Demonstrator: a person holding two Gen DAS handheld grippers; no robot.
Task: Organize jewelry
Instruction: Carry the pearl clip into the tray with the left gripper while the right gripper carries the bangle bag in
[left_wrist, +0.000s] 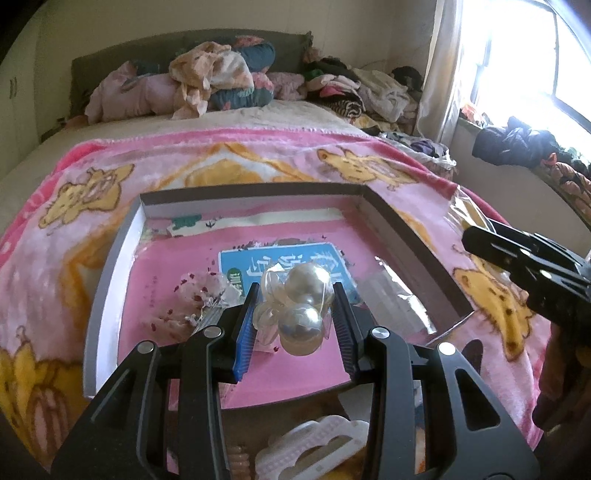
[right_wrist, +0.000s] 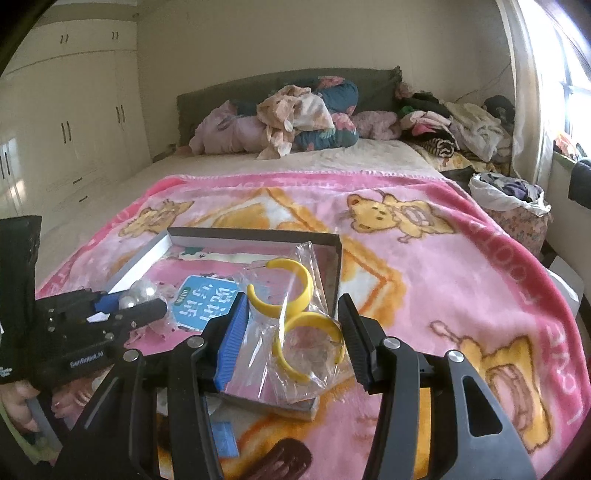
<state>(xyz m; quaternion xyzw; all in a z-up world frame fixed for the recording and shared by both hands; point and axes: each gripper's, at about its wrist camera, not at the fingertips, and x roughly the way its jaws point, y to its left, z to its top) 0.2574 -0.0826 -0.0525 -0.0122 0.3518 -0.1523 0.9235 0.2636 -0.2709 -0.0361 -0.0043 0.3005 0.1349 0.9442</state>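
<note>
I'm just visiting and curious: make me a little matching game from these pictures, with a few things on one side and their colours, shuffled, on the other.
Things:
1. pearl earrings held in the left gripper
2. hoop earrings held in the right gripper
3. blanket on the bed
4. card lying in the box

Colours:
A. pink with yellow bears
B. blue
C. pearly white
D. yellow

Pairs: 1-C, 2-D, 3-A, 4-B

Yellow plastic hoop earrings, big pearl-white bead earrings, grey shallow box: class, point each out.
Yellow plastic hoop earrings (right_wrist: 300, 283): right wrist view, upper hoop's band.
Big pearl-white bead earrings (left_wrist: 308, 282): left wrist view, upper bead.
Grey shallow box (left_wrist: 258, 192): left wrist view, far wall.
</note>
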